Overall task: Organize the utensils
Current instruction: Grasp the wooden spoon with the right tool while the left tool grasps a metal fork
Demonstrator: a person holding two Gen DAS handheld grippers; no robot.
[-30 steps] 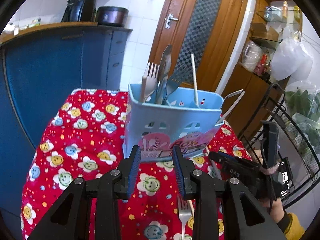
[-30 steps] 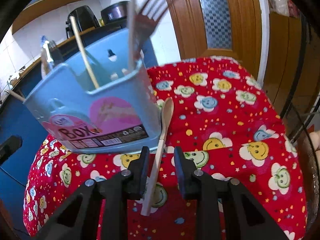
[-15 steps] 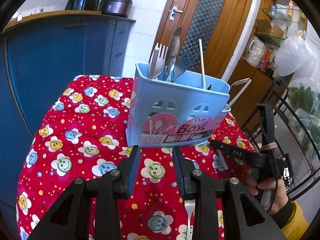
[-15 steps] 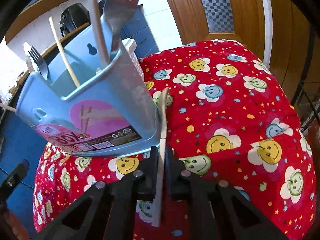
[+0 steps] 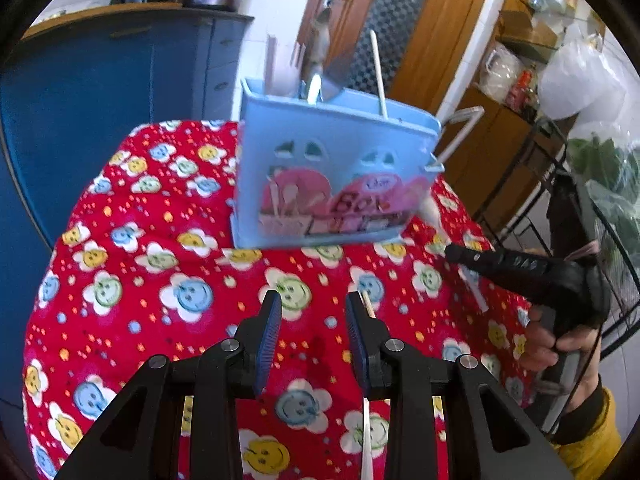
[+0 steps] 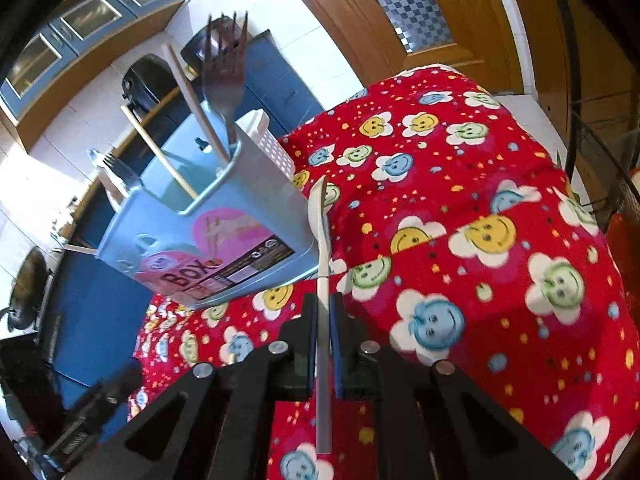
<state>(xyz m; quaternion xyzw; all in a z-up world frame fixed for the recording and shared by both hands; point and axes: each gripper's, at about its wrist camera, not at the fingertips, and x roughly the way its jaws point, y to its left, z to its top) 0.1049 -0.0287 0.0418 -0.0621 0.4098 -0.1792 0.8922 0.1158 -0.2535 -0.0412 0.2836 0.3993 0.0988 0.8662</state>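
The room is a kitchen with a blue cabinet [image 5: 120, 80] and a wooden door [image 5: 400, 20] behind the desk [image 5: 120, 280]. The desk carries a red cloth printed with smiling flowers. A light blue utensil box [image 5: 328, 184] stands toward the far edge of the desk. It holds upright forks [image 6: 224, 68], chopsticks [image 5: 378, 72] and other utensils, blurred in the left view.

My right tool [image 6: 323, 320] is clamped on the handle of a white spoon [image 6: 322, 264]. Both pads press its sides. The spoon's bowl points forward, beside the near right corner of the box. The handle end projects back past the jaws. Whether the bowl touches the box, I cannot tell.

My left tool [image 5: 312, 320] stands part open with nothing between its pads, above the cloth at the near side of the desk. A thin chopstick [image 5: 368, 304] and a metal utensil [image 5: 368, 440] lie on the cloth just under its right finger. My right hand [image 5: 560, 344] shows at the right edge of the desk.
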